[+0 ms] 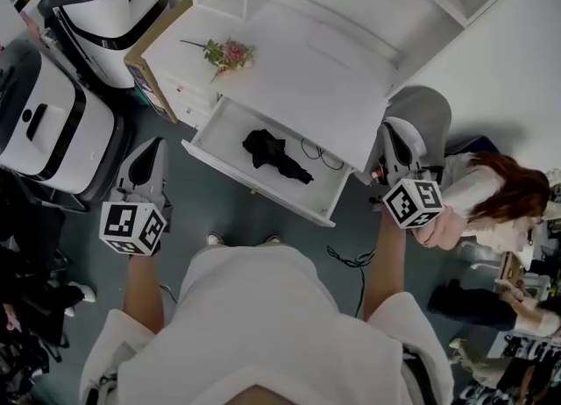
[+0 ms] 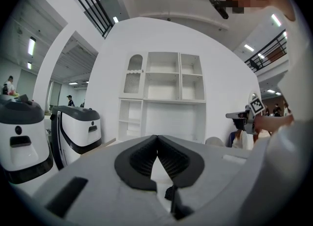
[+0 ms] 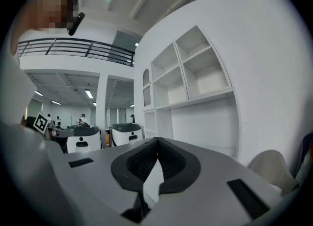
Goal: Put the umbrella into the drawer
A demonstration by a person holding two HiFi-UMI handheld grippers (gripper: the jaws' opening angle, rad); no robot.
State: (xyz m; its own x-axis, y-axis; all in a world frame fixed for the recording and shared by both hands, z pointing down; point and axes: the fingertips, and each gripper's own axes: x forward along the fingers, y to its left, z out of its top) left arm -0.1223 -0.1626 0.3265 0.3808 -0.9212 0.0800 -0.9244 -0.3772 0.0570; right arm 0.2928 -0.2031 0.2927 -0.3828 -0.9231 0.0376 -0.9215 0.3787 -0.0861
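A folded black umbrella lies inside the open white drawer under the white desk top. Both grippers hang in the air in front of the drawer, apart from it. My left gripper is at the drawer's left and my right gripper at its right. In the left gripper view the jaws meet at the tips with nothing between them. The right gripper view shows the same: my right gripper is shut and empty, pointing level at the white shelf unit.
A small bunch of pink flowers lies on the desk top. Two white and black machines stand at the left. A person with long hair sits at the right. A black cable trails on the floor. A grey chair back sits behind the right gripper.
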